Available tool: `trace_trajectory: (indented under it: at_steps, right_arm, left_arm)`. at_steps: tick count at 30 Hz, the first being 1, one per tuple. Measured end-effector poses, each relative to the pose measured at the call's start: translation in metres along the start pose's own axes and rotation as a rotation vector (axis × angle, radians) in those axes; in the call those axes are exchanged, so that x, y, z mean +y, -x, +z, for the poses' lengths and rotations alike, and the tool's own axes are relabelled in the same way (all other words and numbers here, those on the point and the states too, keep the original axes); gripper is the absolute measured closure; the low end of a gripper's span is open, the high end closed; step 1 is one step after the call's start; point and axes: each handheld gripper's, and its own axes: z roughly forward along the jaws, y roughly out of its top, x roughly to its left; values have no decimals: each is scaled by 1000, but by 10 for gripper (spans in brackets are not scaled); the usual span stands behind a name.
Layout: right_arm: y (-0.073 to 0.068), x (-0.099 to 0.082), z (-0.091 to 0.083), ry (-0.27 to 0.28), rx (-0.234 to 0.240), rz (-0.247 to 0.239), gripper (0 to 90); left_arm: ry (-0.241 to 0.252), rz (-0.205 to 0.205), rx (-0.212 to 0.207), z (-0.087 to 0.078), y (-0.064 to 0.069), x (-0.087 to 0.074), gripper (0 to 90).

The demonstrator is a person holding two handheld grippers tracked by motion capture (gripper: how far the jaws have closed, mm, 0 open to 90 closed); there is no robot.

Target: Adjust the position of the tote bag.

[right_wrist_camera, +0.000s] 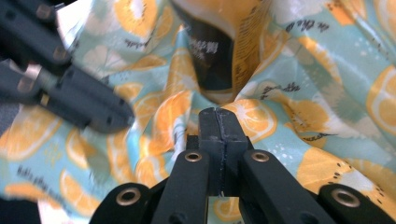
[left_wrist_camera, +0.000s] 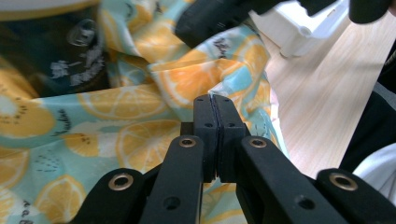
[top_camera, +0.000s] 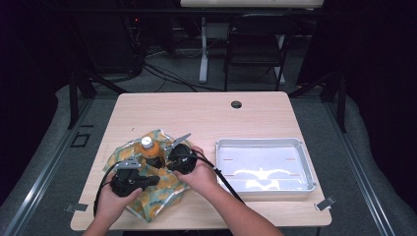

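A bottle (top_camera: pixel 149 151) of orange drink stood upright near the table's (top_camera: pixel 196 110) left front, its long axis vertical and its white cap pointing straight up. It sat on a crumpled cloth (top_camera: pixel 162 189) printed with orange slices, which spread out from it toward 6 o'clock.

The left gripper (top_camera: pixel 132 167) lay at about 7 o'clock from the bottle, just beside it. In the left gripper view its jaws were pressed together, a fold of the cloth (left_wrist_camera: pixel 116 107) right at their tips; whether they pinched the fabric could not be told.

The right gripper (top_camera: pixel 178 147) sat at 3 o'clock from the bottle, close against it. In the right gripper view its jaws were likewise pressed together at a fold of cloth (right_wrist_camera: pixel 322 116) below the bottle's dark label (right_wrist_camera: pixel 212 60); whether they held it could not be told.

A white tray (top_camera: pixel 307 164) rested well apart at 3 o'clock.
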Motion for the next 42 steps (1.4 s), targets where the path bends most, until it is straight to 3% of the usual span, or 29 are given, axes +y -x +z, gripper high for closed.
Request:
trace_trajectory:
  at_steps: [7, 9, 14, 24, 32, 42]
  right_arm:
    - [-10, -13, -5, 9, 27, -22, 900]
    - [-11, -16, -6, -3, 32, -34, 900]
    - [-15, -27, -8, -8, 47, -38, 900]
    - [-15, -49, -5, -25, 39, -32, 900]
    - [-3, -63, 1, -62, -17, -15, 900]
    - [-5, -64, 1, -40, 7, 6, 900]
  left_arm:
    - [39, -19, 5, -14, -9, 1, 833]
    - [55, -28, 31, -16, -10, 0, 823]
    - [60, -38, 49, -19, -14, -1, 792]
    - [45, -32, 78, -13, -13, -1, 744]
    - [42, -39, 87, -11, -15, -2, 743]
    - [49, -39, 101, -3, -12, -1, 648]
